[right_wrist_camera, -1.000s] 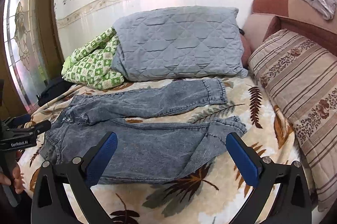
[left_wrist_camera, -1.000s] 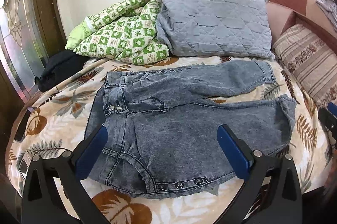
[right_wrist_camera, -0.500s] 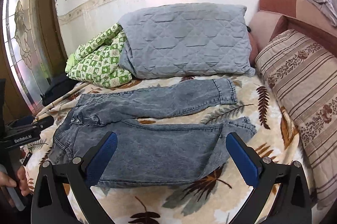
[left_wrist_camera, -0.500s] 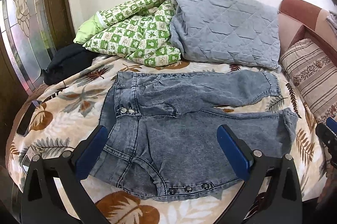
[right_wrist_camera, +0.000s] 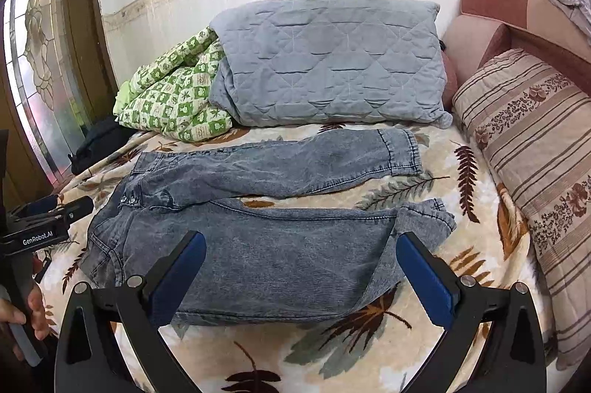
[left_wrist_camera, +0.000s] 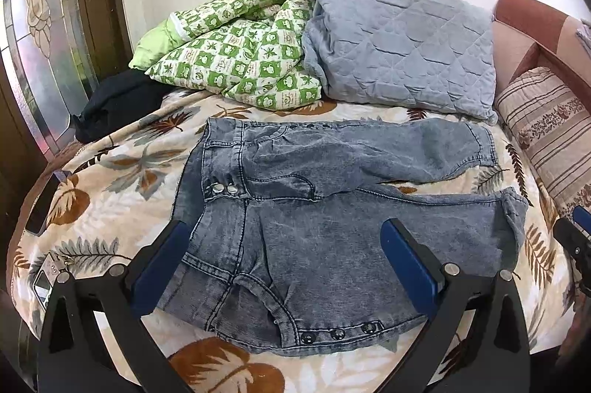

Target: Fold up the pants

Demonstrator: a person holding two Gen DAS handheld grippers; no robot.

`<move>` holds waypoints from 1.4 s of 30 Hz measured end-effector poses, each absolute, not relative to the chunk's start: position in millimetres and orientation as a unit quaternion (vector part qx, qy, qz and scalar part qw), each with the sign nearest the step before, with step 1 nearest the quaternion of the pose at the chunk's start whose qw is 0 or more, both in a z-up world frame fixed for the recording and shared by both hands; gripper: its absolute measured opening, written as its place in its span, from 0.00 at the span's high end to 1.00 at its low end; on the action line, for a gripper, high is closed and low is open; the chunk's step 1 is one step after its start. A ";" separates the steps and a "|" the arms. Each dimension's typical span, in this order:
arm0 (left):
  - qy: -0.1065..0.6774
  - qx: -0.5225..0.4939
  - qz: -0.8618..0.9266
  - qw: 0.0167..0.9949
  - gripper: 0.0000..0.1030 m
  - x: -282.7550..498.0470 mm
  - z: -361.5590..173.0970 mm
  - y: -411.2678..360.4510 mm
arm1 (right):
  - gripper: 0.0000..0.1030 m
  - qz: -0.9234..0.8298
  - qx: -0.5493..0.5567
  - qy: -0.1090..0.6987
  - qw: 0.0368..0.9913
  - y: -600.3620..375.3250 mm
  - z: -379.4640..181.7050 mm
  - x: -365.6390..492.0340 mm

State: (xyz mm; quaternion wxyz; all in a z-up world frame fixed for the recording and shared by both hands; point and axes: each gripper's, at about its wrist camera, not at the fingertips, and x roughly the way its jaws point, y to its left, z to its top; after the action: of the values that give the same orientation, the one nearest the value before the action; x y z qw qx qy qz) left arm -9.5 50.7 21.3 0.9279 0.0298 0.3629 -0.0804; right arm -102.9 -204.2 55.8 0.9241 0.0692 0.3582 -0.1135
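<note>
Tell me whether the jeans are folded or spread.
Spread: the jeans lie flat on the bed, both legs apart and extended, no fold yet.

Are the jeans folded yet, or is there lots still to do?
Not yet. Done: the jeans lie spread flat on the leaf-print blanket, legs apart. In hand: nothing; the left gripper and right gripper hover open above them. Left: every fold, probably starting by laying one leg over the other.

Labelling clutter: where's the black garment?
Left wrist view, far left: the black garment lies at the bed's edge beside the green checked quilt, beyond the jeans waistband.
</note>
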 end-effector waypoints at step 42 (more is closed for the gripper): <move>0.397 0.082 -0.072 0.911 0.00 103.8 -6.2 74.1 | 0.01 -0.081 0.053 0.417 0.904 -250.4 27.8 -1.6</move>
State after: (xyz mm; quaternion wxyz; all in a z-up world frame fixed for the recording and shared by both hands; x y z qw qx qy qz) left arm 103.8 74.1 -6.2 0.9114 0.0816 0.3970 -0.0720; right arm -1.6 -250.4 27.8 0.9036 0.0530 0.4174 -0.0806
